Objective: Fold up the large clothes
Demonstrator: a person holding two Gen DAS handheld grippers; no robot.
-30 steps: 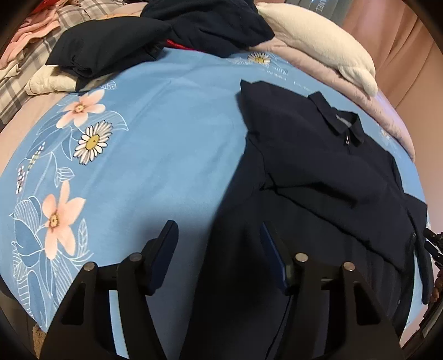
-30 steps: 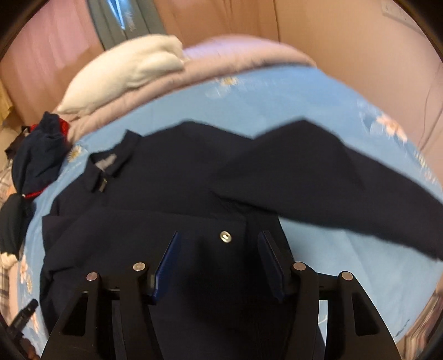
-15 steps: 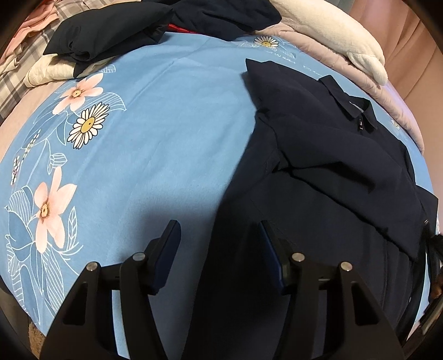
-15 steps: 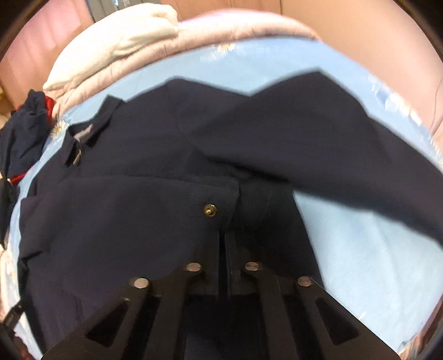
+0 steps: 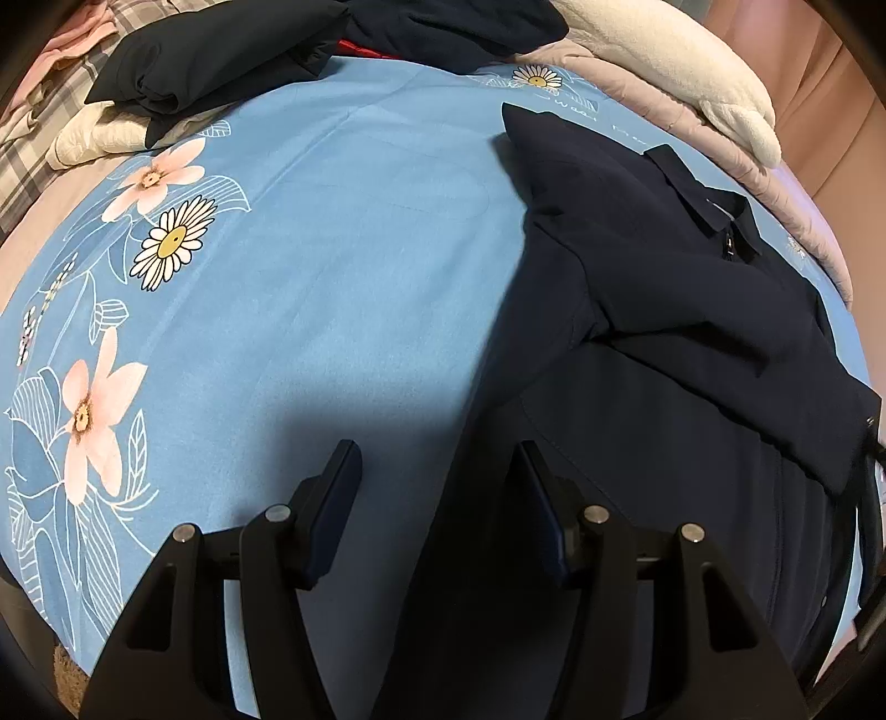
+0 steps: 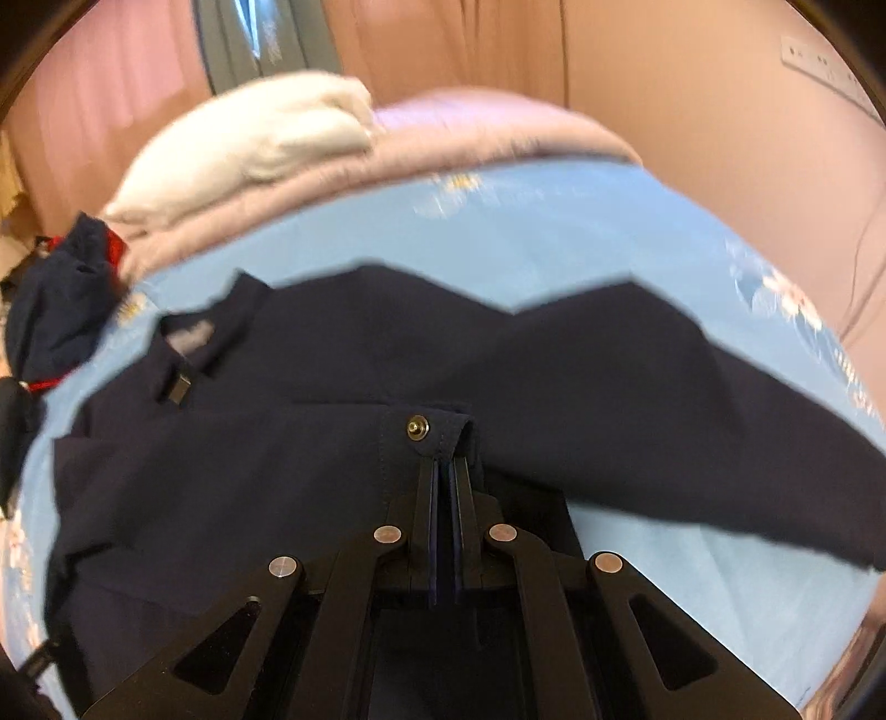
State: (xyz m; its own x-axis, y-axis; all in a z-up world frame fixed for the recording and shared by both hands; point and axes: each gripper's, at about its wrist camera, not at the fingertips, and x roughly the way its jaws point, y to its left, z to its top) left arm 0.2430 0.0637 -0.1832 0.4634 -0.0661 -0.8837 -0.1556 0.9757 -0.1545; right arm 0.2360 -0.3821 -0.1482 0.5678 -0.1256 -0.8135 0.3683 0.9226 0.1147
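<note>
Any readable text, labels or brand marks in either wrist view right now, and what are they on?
None can be read.
Bedsheet: faint white script beside the daisy print, too small.
Navy jacket: neck label inside the collar, blurred.
Curtain: pale lettering, blurred.

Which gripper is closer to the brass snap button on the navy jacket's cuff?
Right. The right gripper is shut on the cuff just below the snap button. The left gripper is open above the navy jacket's opposite edge, on no fabric.
</note>
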